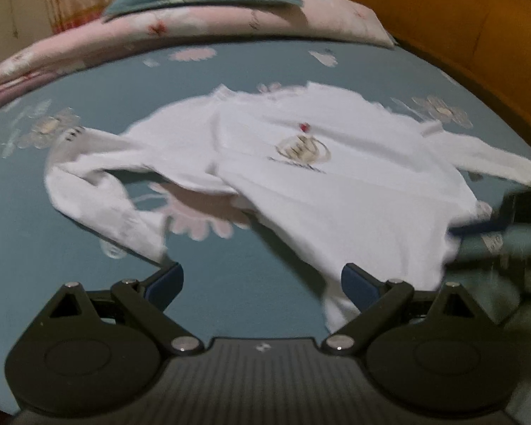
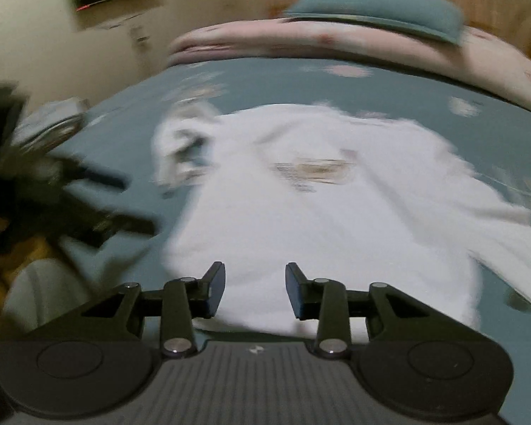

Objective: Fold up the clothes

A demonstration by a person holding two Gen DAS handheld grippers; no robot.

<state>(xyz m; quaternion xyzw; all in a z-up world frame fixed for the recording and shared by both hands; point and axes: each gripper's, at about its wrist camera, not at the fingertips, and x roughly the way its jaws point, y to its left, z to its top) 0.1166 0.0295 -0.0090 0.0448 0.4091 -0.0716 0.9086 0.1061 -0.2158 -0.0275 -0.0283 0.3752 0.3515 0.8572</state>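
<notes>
My left gripper (image 1: 262, 283) angled downward with fingers (image 1: 168, 281) spread wide and empty, my right gripper (image 2: 255, 290) angled downward, fingers (image 2: 216, 288) partly apart, gripping nothing

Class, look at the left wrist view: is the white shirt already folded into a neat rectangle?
No, the shirt lies spread on the bed, print up, with both sleeves stretched out to the sides.

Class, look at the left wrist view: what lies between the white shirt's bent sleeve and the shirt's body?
In the left wrist view, bare bedsheet shows there: teal cloth with a pink flower print. Nothing else lies between the bent sleeve and the white shirt.
</notes>
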